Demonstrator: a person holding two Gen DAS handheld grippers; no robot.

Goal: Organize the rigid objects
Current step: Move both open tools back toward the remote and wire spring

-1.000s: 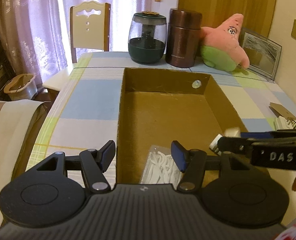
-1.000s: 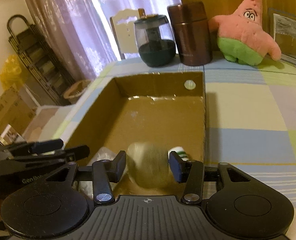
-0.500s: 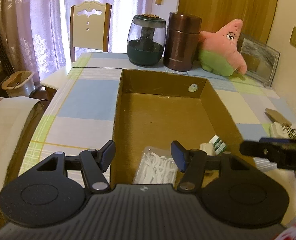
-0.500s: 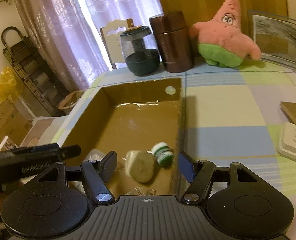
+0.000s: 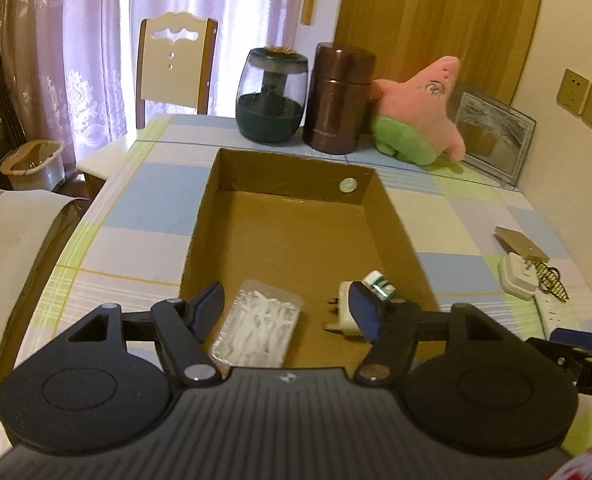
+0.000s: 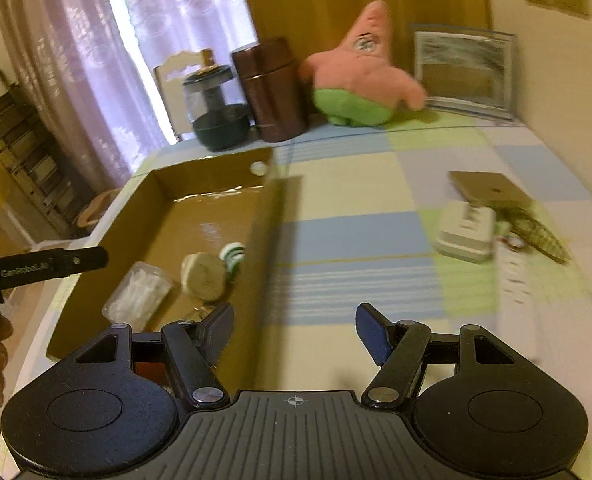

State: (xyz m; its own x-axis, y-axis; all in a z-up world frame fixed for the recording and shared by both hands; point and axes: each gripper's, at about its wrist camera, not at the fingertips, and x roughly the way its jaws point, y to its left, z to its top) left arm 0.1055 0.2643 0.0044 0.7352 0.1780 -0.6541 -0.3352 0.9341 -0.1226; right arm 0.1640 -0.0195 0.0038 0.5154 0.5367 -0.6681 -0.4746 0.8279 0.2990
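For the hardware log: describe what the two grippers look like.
Both the left gripper and the right gripper are matte black, with a ribbed central body, two round discs, silver pivot screws and blue pads on the jaws. Seen side-on, one carries white "GenRobot.AI" lettering. No cables show.

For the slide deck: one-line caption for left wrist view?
Open left tool hovers over cardboard box holding floss picks, plug adapter and small bottle.

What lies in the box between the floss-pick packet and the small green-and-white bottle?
A white plug adapter lies between the floss-pick packet and the green-and-white bottle, seen in both wrist views.
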